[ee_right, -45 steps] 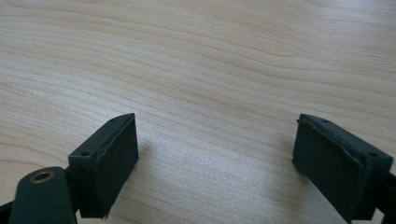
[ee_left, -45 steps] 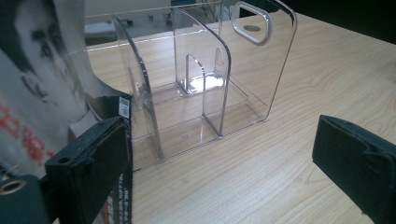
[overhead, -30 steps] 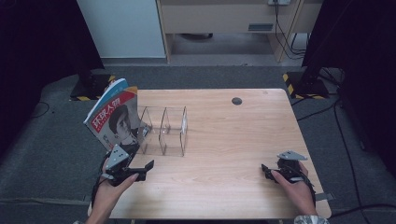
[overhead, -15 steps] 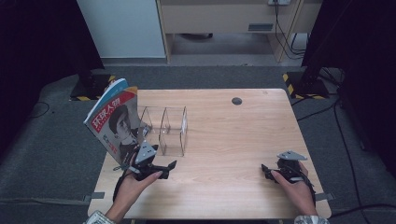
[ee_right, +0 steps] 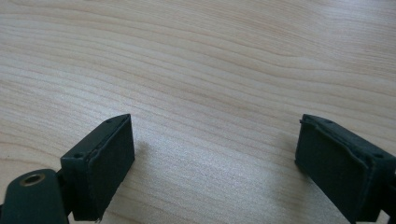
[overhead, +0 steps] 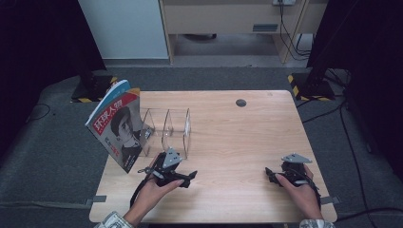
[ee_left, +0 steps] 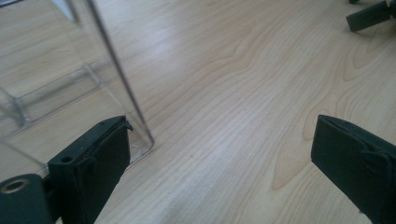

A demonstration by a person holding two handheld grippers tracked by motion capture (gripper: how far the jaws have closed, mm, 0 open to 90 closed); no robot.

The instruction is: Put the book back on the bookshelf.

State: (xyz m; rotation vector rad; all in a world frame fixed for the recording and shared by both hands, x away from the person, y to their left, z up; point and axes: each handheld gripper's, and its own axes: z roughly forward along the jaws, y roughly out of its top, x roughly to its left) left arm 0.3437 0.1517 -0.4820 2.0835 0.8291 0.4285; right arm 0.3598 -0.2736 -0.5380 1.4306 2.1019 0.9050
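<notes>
A clear acrylic rack (overhead: 166,130) with upright dividers stands on the left half of the wooden table (overhead: 237,137). A magazine (overhead: 116,124) with a face on its cover leans in the rack's leftmost slot. My left gripper (overhead: 190,176) is open, low over the table just in front of the rack. In the left gripper view (ee_left: 219,154) the rack's near corner (ee_left: 140,135) sits beside the left jaw, nothing between the jaws. My right gripper (overhead: 270,175) rests open near the front right, over bare wood (ee_right: 215,149).
A small dark round disc (overhead: 241,102) lies near the table's far edge. Grey carpet surrounds the table, with cabinets and cables beyond. The other gripper's jaw tip (ee_left: 371,16) shows at the top right of the left gripper view.
My left gripper has moved right along the front of the table, from the left edge to just in front of the rack. The right gripper has stayed put.
</notes>
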